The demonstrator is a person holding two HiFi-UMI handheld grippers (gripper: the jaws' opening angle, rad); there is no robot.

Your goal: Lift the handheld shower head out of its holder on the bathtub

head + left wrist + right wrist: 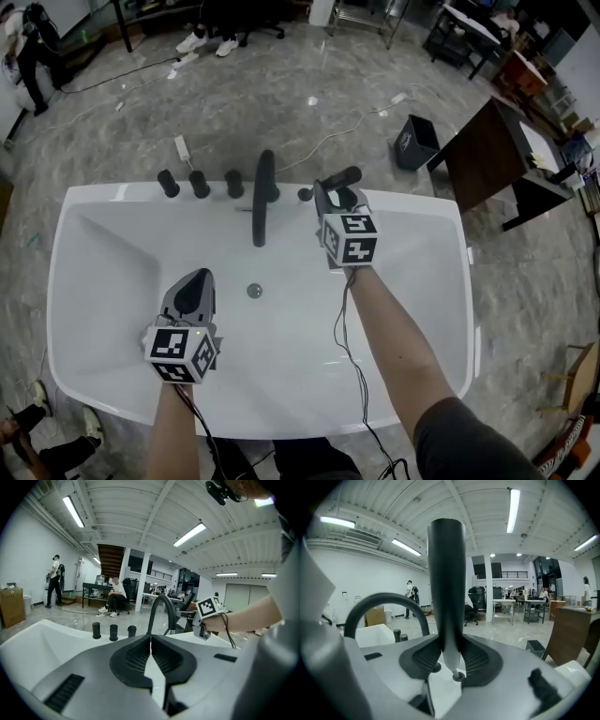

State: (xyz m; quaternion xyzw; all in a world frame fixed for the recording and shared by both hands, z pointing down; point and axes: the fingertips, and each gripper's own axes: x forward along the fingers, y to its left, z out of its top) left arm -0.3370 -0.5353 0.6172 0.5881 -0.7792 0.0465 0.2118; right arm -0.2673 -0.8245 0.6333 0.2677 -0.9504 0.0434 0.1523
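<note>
Right, fingers (423, 660) of the right gripper (451, 658) are clamped on the black shower head (446, 588), which stands upright between them, above the bathtub's (112, 195) back rim, just beside the curved spout (263, 202). The left gripper (151, 654) hovers over the basin, its fingers pressed together and empty.

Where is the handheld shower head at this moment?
In the head view, the shower head is clamped in the right gripper, just right of the black spout at the far rim of the bathtub.
</note>
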